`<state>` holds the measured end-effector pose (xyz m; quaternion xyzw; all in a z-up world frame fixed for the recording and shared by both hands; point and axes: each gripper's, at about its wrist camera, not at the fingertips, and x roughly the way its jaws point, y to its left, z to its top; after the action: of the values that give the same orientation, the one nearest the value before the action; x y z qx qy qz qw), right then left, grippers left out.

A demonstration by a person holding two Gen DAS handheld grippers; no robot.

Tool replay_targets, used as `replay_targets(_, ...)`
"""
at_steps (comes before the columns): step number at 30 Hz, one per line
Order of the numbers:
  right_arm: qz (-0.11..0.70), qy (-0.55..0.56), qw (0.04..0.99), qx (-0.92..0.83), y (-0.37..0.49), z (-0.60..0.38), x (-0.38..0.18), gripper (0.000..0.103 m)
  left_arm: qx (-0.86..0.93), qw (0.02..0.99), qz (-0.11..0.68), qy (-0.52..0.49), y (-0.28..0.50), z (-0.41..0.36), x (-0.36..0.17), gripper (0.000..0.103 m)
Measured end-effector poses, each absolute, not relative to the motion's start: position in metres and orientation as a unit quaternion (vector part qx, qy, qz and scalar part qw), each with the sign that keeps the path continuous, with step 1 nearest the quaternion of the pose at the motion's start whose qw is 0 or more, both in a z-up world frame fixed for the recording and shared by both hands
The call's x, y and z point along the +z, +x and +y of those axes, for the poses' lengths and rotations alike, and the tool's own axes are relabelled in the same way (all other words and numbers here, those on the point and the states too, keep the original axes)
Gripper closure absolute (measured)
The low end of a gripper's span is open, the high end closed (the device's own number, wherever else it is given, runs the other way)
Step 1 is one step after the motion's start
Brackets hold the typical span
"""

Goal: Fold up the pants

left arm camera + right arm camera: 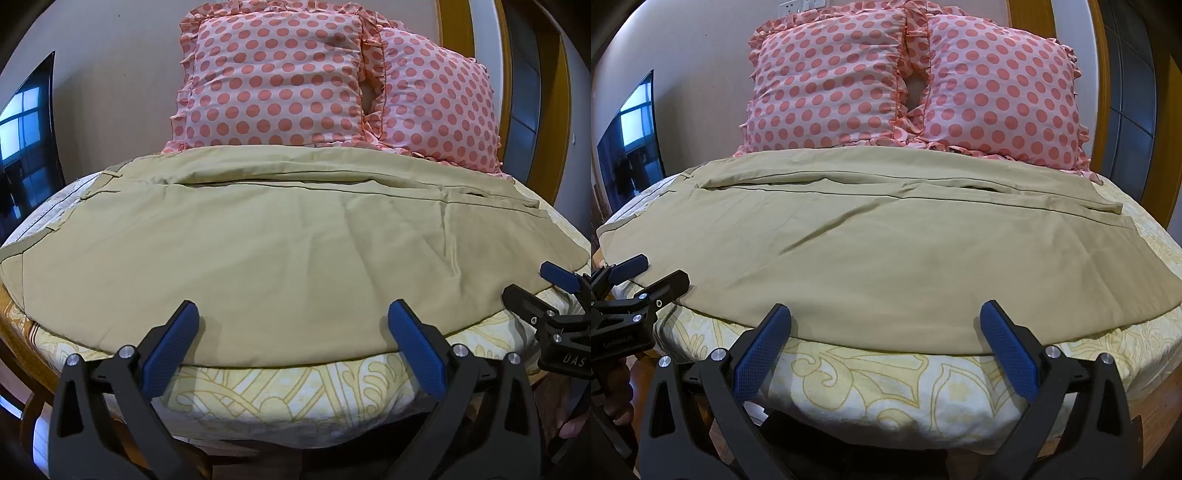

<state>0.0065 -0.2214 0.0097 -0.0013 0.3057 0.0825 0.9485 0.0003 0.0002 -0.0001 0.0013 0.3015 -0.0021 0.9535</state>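
Observation:
Khaki pants (280, 243) lie spread flat across the bed, waistband at the left, legs running right; they also show in the right wrist view (879, 258). My left gripper (291, 314) is open, its blue pads just above the pants' near edge. My right gripper (884, 317) is open over the near edge, further right. The right gripper shows at the right edge of the left wrist view (535, 288), and the left gripper at the left edge of the right wrist view (650, 275). Neither holds cloth.
Two pink polka-dot pillows (280, 77) (1001, 88) lean against the wall behind the pants. The bed (295, 391) has a yellow-patterned sheet and a wooden frame. A dark TV screen (26, 125) is at the left; a wooden door frame (454, 26) is at the right.

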Motion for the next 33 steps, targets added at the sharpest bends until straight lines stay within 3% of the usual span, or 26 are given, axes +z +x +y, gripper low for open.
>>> replay_targets(33,0.304,0.0,0.949,0.082,0.0056,-0.2223,0.0085,0.001,-0.001,0.955,0.298,0.004,-0.0001,0.0,0.0,0.002)
